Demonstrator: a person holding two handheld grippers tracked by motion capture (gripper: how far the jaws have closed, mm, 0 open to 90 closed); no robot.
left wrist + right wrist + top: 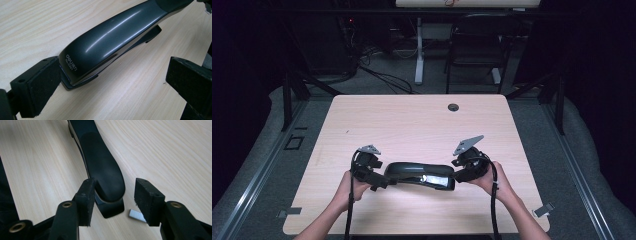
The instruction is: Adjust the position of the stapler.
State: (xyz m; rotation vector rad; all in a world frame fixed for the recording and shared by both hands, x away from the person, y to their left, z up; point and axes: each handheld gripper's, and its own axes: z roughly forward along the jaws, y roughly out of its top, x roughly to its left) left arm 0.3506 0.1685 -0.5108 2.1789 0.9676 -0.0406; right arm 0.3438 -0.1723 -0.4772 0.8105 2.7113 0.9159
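Centrally, a black stapler [419, 176] lies on the table [412, 125] between both tools. The left hand-held gripper [110, 82] gapes wide around one end; the right hand-held gripper [113, 195] stands open about the other, beside a staple strip [136, 215] partly hidden by its pad.

Overhead camera faces forward; both claw cameras closely share the stapler [419, 176].

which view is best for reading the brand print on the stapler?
The left gripper view: the stapler sits close between the open jaws, and the white print on its near end is legible there. The right gripper view shows its opposite, matte end beside a staple strip. The high view shows the whole stapler, too small to read.
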